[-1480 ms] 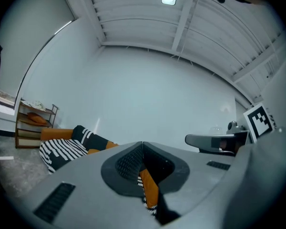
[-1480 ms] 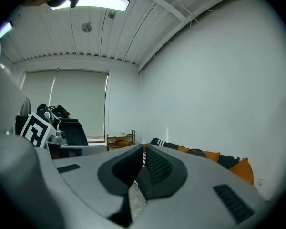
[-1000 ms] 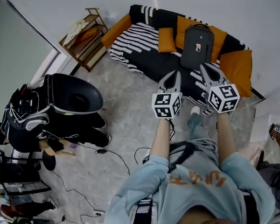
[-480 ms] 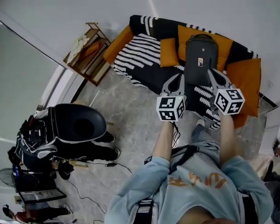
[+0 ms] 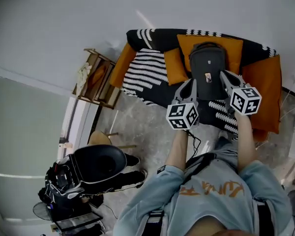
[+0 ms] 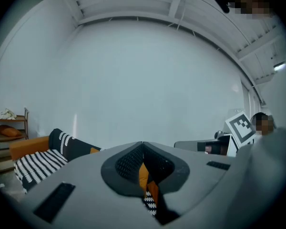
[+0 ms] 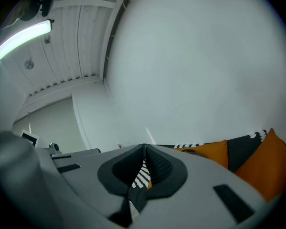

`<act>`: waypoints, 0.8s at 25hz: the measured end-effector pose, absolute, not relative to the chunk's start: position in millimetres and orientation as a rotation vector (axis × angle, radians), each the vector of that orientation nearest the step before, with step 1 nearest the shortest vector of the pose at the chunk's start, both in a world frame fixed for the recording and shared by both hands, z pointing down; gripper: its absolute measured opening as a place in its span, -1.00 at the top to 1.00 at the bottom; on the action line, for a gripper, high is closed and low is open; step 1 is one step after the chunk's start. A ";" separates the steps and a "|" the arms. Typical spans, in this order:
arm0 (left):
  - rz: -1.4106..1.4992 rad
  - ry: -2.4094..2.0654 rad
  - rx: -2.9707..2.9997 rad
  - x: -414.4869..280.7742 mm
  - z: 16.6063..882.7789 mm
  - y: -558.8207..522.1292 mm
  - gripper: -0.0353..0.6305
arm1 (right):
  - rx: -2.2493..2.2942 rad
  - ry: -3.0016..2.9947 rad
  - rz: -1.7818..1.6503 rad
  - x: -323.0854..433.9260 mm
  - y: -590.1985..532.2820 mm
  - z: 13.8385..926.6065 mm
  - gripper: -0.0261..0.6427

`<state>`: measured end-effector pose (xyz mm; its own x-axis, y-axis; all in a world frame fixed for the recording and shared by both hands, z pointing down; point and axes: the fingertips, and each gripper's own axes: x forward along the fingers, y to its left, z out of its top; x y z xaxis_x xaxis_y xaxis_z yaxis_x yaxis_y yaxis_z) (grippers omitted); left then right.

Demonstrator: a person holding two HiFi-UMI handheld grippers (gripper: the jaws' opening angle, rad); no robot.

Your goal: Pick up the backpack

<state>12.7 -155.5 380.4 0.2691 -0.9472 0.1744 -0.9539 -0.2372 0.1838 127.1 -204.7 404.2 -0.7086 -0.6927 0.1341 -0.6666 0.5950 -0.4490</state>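
Observation:
A dark grey backpack (image 5: 207,71) stands upright on the black-and-white striped sofa (image 5: 148,72), leaning on an orange cushion (image 5: 209,45). In the head view my left gripper (image 5: 191,81) is just left of the backpack's lower edge and my right gripper (image 5: 223,74) just right of it. Both are shut with nothing between their jaws. In the left gripper view the closed jaws (image 6: 143,145) hide most of the sofa (image 6: 35,156); the right gripper view shows its closed jaws (image 7: 144,149) with orange cushions (image 7: 269,161) beyond. The backpack is hidden in both gripper views.
A wooden shelf (image 5: 97,78) stands left of the sofa against the white wall. A black round chair (image 5: 96,163) with bags and gear sits on the floor at lower left. Cables (image 5: 195,142) run over the marble floor near the person's feet.
Both grippers have moved forward to the sofa and now flank the backpack's lower part. They stayed shut. The view has shifted, with the chair and gear sliding down and back.

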 end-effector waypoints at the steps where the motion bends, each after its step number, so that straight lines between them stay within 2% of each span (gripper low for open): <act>1: 0.061 -1.746 2.289 16.4 384.2 -166.1 0.82 | -1.180 2.741 -0.765 130.6 -214.6 408.2 0.82; 11: 0.055 -1.688 2.220 28.4 415.1 -231.7 0.82 | -1.211 2.632 -0.924 154.7 -279.0 443.8 0.82; 20: 0.024 -1.760 2.058 -34.8 444.9 -218.7 0.82 | -0.984 2.815 -0.958 66.2 -267.7 459.9 0.82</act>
